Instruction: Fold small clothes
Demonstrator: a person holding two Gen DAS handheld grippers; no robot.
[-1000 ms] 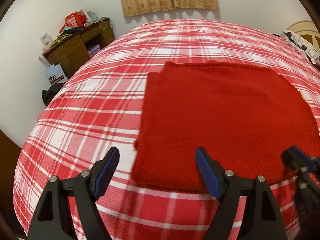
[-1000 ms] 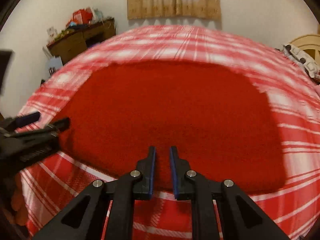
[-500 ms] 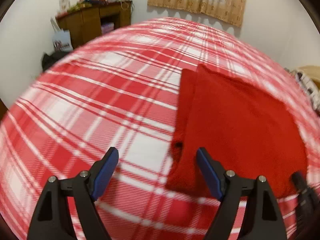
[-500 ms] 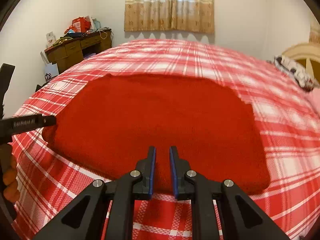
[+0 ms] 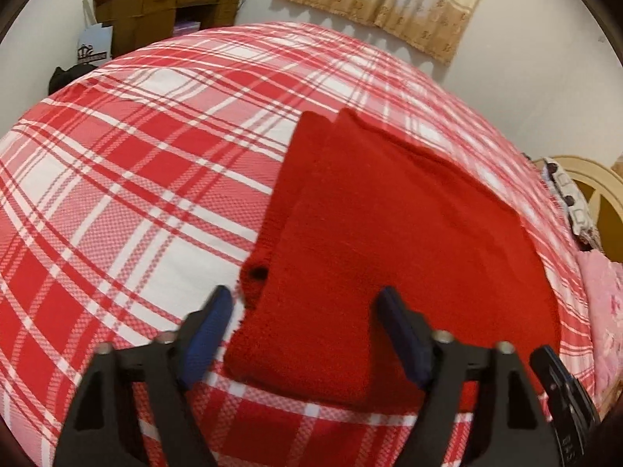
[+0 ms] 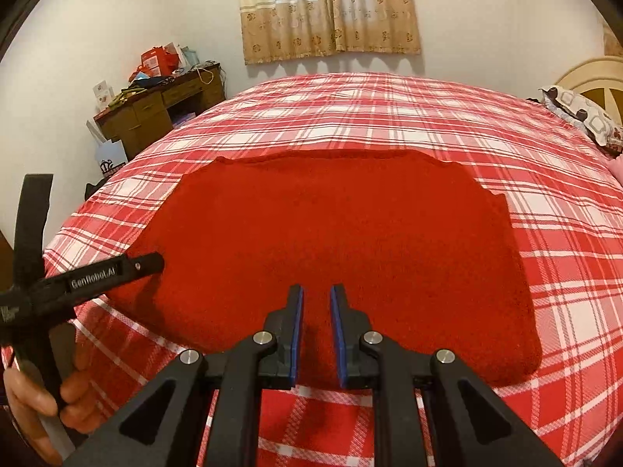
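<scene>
Red knit [image 5: 389, 225] lies flat on the plaid bed [image 5: 128, 179], partly folded, long edge facing the grippers. Left gripper [image 5: 305, 325] sits over the knit's near-left corner, jaws closing – corner cloth lies between them, pads not pressing it yet. Right gripper [image 6: 316, 330] hovers over the knit's near edge, jaws almost shut with a thin gap, nothing held; seen from the right wrist, a hand [image 6: 43, 397] holds the left tool.

Likely step: pinch the near-left corner. Bite both layers, just inside the knit's button [image 5: 258, 272] – too shallow and the top layer may slip. Right should open and take the knit's near-right corner, then lift both evenly.
</scene>
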